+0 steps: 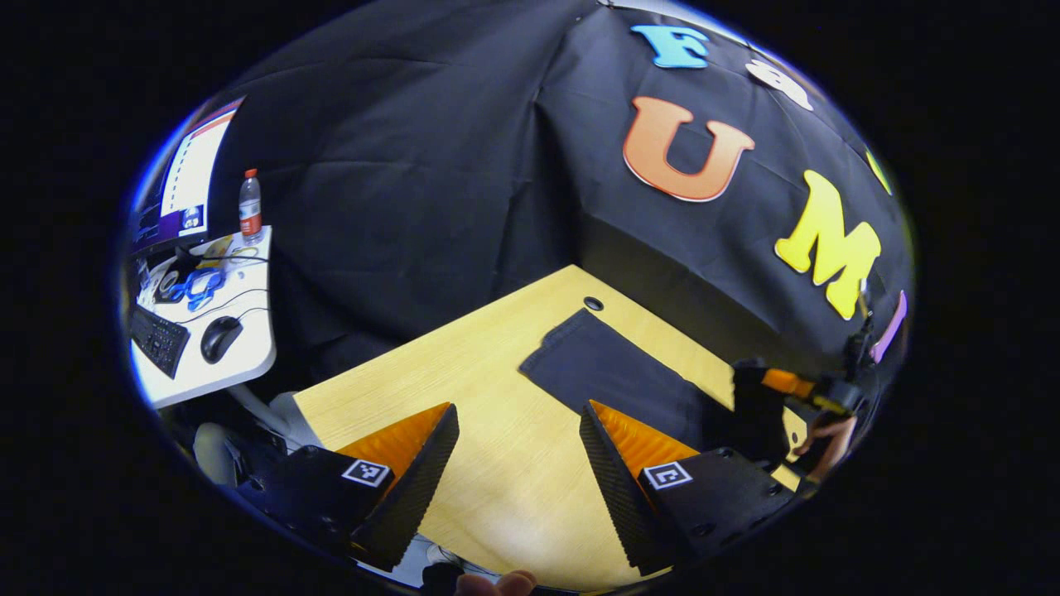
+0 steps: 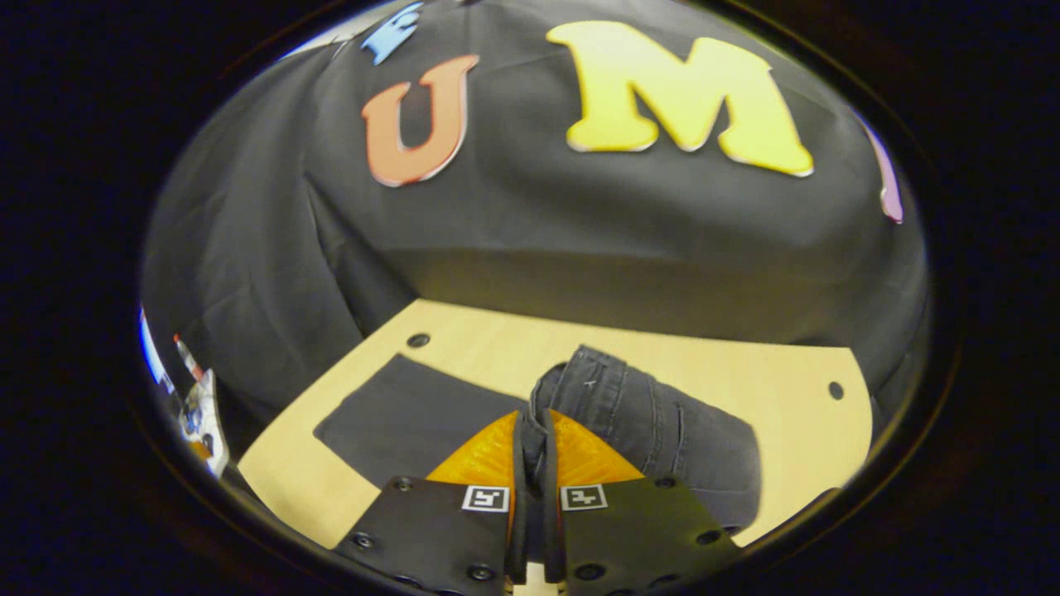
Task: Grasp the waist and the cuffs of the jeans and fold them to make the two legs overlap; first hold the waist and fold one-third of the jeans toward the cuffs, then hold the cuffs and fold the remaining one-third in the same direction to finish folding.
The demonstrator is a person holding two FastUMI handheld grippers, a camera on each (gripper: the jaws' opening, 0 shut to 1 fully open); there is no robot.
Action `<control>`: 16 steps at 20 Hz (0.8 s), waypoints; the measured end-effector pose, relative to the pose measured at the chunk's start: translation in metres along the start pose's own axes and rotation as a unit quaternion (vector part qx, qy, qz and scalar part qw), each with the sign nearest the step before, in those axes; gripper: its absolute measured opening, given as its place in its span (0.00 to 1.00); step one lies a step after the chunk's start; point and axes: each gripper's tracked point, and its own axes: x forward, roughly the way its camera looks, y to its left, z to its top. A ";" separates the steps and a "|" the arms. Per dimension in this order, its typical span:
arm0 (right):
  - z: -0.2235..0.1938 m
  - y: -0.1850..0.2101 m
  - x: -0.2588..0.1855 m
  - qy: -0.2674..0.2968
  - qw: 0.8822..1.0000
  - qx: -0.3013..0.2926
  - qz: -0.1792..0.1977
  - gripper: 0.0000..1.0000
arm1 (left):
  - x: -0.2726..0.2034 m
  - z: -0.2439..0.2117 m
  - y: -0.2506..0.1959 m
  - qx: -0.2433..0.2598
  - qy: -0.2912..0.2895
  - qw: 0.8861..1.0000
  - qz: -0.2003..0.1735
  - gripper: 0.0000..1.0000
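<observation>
Dark grey jeans lie on the light wooden table. My left gripper hovers open over bare wood just left of the jeans' flat leg end, with nothing between its fingers. In the right gripper view the waist part of the jeans, with its seams showing, is bunched and raised off the table, and my right gripper is shut on a fold of that cloth. The flat leg part stretches away to the left. The left gripper view shows the right gripper and the hand holding it at the far right.
A white side desk at the left carries a water bottle, a mouse and a keyboard. The table has cable holes near its back corners. The black cloth wall stands close behind the table.
</observation>
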 end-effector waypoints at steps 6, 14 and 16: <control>-0.072 0.022 0.039 0.072 0.996 -0.040 0.025 0.11 | 0.002 0.004 0.026 -0.018 0.010 1.000 0.007 0.95; -0.037 -0.002 -0.062 0.043 0.997 -0.007 0.058 0.76 | 0.089 0.036 -0.013 0.026 0.029 0.995 -0.093 0.95; -0.031 -0.017 -0.094 0.036 0.997 -0.009 0.063 0.72 | 0.121 0.048 -0.030 0.038 0.048 0.989 -0.138 0.95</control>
